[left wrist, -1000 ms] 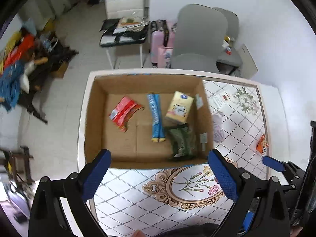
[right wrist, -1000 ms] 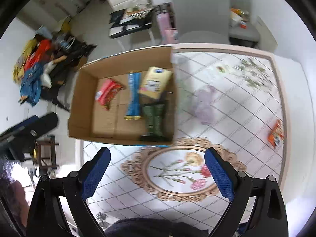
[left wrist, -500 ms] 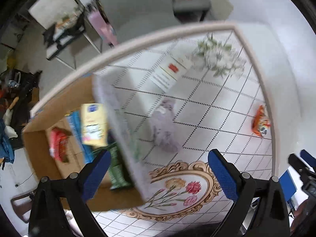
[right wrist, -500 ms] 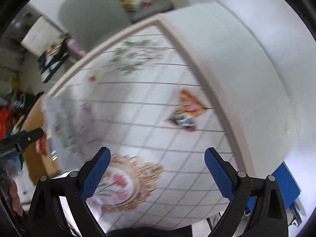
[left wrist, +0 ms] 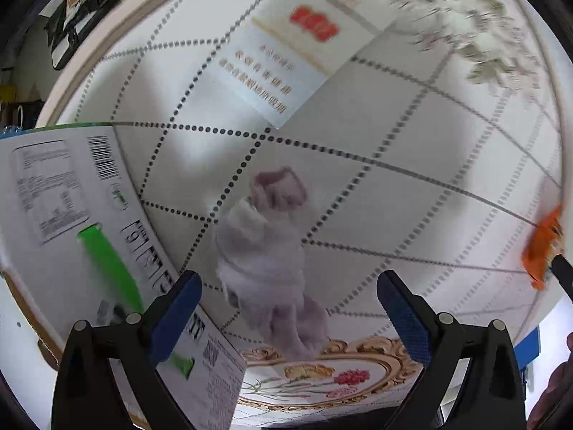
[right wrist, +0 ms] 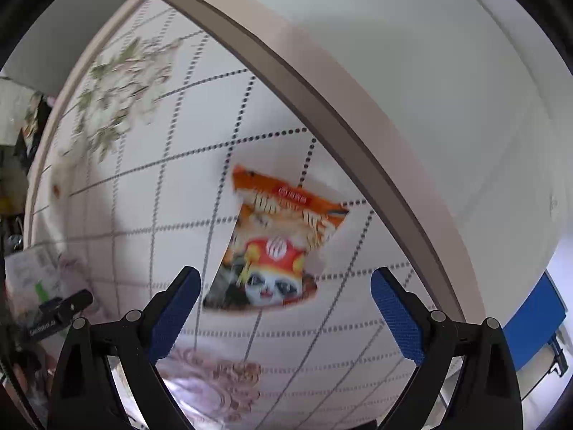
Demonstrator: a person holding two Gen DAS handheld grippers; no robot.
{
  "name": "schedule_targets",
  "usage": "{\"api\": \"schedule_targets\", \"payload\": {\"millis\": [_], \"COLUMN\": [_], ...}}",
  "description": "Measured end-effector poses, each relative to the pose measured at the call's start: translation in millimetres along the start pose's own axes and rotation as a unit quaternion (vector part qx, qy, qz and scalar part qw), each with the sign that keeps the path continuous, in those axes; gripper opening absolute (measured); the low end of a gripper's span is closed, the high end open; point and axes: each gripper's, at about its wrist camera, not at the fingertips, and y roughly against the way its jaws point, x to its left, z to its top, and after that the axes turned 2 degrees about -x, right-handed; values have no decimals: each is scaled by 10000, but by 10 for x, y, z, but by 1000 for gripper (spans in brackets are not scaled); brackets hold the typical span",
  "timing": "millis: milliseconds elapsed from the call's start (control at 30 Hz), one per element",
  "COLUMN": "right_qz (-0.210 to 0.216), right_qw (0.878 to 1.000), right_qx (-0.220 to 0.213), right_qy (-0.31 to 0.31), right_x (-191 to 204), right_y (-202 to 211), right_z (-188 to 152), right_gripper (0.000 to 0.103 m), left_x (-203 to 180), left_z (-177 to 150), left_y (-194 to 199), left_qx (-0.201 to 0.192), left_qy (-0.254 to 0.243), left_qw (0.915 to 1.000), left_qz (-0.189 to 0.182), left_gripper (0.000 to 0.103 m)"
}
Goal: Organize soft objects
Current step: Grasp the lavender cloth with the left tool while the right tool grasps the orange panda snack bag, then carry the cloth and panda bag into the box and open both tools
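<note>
The step in hand looks like the approach for picking: both grippers come over loose soft things on the counter (left wrist: 412,136), and nothing is held.

On the left, the box (left wrist: 71,193) stands with its printed wall close to the left gripper (left wrist: 288,302). This gripper has its jaws wide apart and empty. A pale plush toy (left wrist: 272,251) lies just ahead of it, between the lines of the fingers, beside the box wall. A flat white pack (left wrist: 301,50) lies farther, well apart.

The right gripper (right wrist: 285,302) is also spread and empty. An orange bag (right wrist: 279,243) lies flat just ahead, near the counter edge.

I judge that the next move is to lower each gripper around its thing and close. The box wall near the toy can block the left finger. The bag is flat and thin, so the fingers may slide over it.
</note>
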Motion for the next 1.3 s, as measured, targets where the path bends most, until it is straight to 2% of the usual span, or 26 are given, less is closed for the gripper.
{"api": "schedule_targets", "payload": {"millis": [200, 233, 300, 333, 367, 400, 433, 567, 767, 933, 1000, 1133, 1167, 1300], "right_qz": [72, 86, 113, 146, 153, 158, 126, 110, 293, 599, 742, 1134, 1224, 1521], "right_qw": [9996, 9995, 9993, 9992, 9991, 9990, 9987, 9993, 9993, 9944, 9901, 9777, 9748, 9592], "right_qx": [224, 251, 274, 257, 268, 292, 346, 244, -32, -339, -463, -635, -640, -671], "right_qy": [-161, -184, -217, -271, -297, -307, -343, -245, 209, 804, 1097, 1648, 1752, 2286], "right_x": [8, 2, 1, -6, -8, -54, -59, -60, 132, 513, 712, 1141, 1190, 1664], "right_y": [-241, -264, -298, -308, -321, -350, -380, -367, -54, 403, 632, 1074, 1184, 1514], "right_z": [53, 54, 50, 44, 41, 95, 83, 52, -233, -562, -700, -993, -1087, -1520], "right_gripper": [98, 98, 97, 91, 85, 66, 49, 45, 43, 43, 43, 43, 43, 43], "left_x": [-100, -121, -168, -181, -209, -238, -244, -259, -115, 92, 197, 488, 600, 1078], "left_z": [34, 25, -4, -8, -19, -34, -46, -105, -307, -751, -983, -1246, -1396, -1749], "left_y": [-195, -205, -184, -165, -133, -87, -54, 32, 331, 800, 1071, 1632, 1746, 1988], "left_qx": [68, 47, -68, -103, -182, -275, -327, -529, -869, -1411, -1692, -2154, -2286, -2627], "left_qy": [-284, -336, -385, -375, -369, -389, -397, -372, -170, -82, -56, 73, 138, 445], "left_qw": [9994, 9992, 9991, 9992, 9991, 9989, 9986, 9979, 9943, 9834, 9766, 9638, 9593, 9477], "left_qz": [187, 220, 166, 104, 40, 39, 76, -41, -601, -1138, -1324, -1571, -1653, -1759], "left_gripper": [100, 97, 78, 70, 47, 35, 35, 35, 35, 35, 35, 35, 35, 35]}}
